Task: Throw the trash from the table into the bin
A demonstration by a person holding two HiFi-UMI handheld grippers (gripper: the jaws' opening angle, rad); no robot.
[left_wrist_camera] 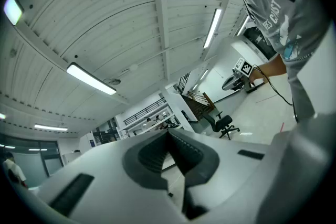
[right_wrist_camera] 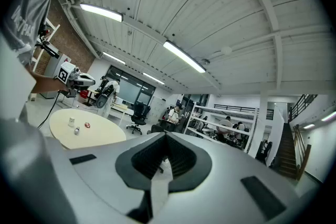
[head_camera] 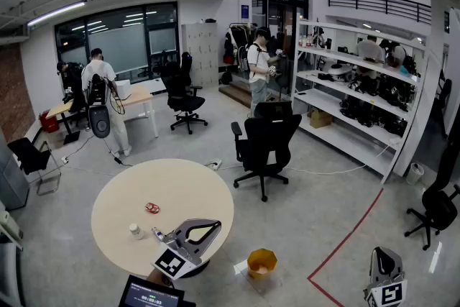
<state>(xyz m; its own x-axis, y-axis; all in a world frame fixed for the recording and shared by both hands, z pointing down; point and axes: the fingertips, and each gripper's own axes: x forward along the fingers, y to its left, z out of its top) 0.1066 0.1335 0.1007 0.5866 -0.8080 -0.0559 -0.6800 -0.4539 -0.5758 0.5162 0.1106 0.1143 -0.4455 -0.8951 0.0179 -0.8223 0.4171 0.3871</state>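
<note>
Left fingers (left_wrist_camera: 152,153): closed together, holding nothing; pointing level.
Right fingers (right_wrist_camera: 149,157): closed, empty; level, table (right_wrist_camera: 100,131) far left.

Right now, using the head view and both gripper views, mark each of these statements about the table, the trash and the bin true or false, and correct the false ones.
1. The table is round. True.
2. The yellow bin stands on the table. False: it stands on the floor beside the table.
3. Three small items lie on the table. True: a red scrap, a white container and a small pale item.
4. The right gripper holds the red scrap. False: its jaws are together with nothing between them, and the scrap lies on the table.
5. The left gripper is shut and empty. True.
</note>
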